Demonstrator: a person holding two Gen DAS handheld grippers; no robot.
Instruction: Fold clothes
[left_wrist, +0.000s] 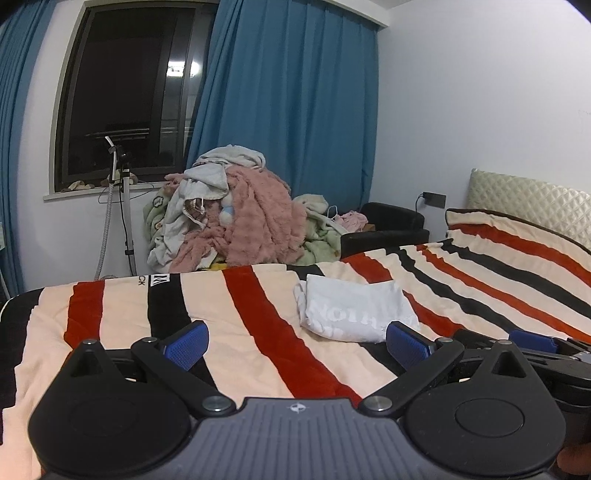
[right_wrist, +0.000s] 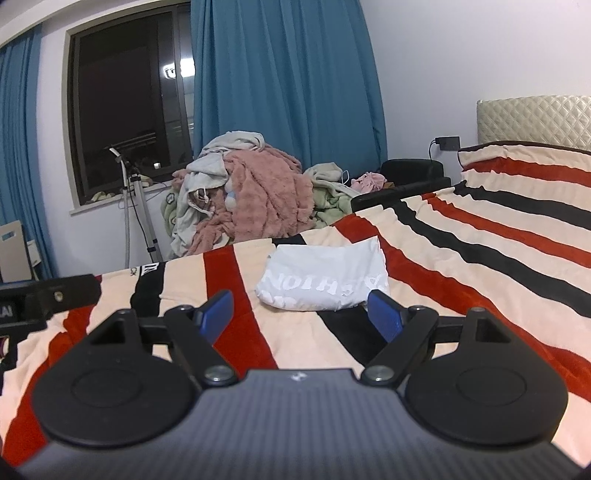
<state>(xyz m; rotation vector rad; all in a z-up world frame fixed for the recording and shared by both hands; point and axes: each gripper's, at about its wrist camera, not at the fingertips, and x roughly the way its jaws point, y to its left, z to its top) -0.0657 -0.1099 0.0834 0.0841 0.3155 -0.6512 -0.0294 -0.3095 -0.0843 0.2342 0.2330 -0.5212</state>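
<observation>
A pale blue-white garment (left_wrist: 351, 310) with white lettering lies folded in a compact rectangle on the striped bed; it also shows in the right wrist view (right_wrist: 325, 275). My left gripper (left_wrist: 297, 341) is open and empty, low over the blanket just in front of and left of the garment. My right gripper (right_wrist: 301, 314) is open and empty, just short of the garment's near edge. The right gripper's blue finger (left_wrist: 532, 339) shows at the right of the left wrist view. Part of the left gripper's body (right_wrist: 48, 299) shows at the left of the right wrist view.
The bed is covered by a cream, red and black striped blanket (left_wrist: 229, 325), with a quilted headboard (left_wrist: 532, 199) at the right. Beyond the bed stand a heap of unfolded clothes and blankets (left_wrist: 240, 218), a black chair (left_wrist: 391, 229), a metal stand (left_wrist: 122, 206), blue curtains and a dark window.
</observation>
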